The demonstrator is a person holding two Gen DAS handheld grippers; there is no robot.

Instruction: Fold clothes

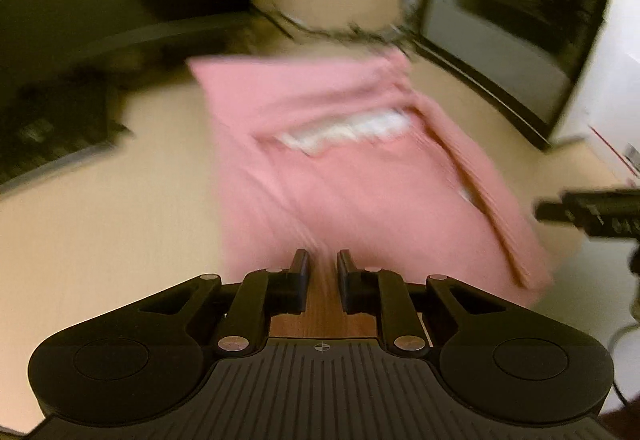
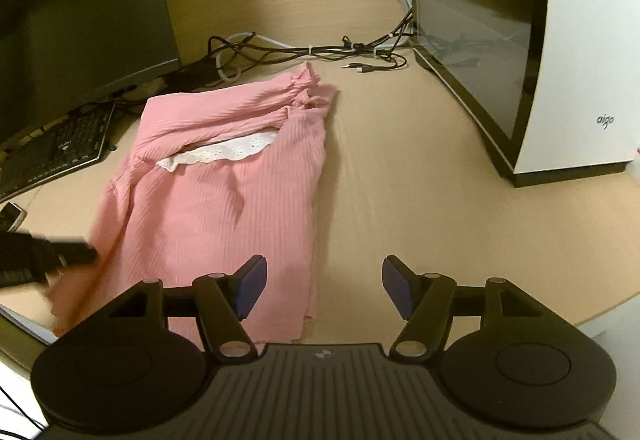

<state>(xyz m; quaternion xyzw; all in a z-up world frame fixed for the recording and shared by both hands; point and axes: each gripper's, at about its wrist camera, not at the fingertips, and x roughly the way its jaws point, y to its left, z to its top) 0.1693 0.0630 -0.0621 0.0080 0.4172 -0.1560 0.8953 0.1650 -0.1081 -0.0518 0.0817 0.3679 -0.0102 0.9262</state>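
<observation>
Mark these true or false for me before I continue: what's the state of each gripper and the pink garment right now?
1. The left gripper is shut on the pink garment. True.
2. The right gripper is clamped on the garment. False: it is open, nothing between its pads.
3. White lace trim shows on the garment. True.
4. The garment hangs in the air. False: it lies on the desk.
5. A keyboard lies beside the garment. True.

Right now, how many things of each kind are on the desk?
Pink garment: 1
Keyboard: 1
Monitor: 1
Computer case: 1
Cable bundle: 1
Total: 5
</observation>
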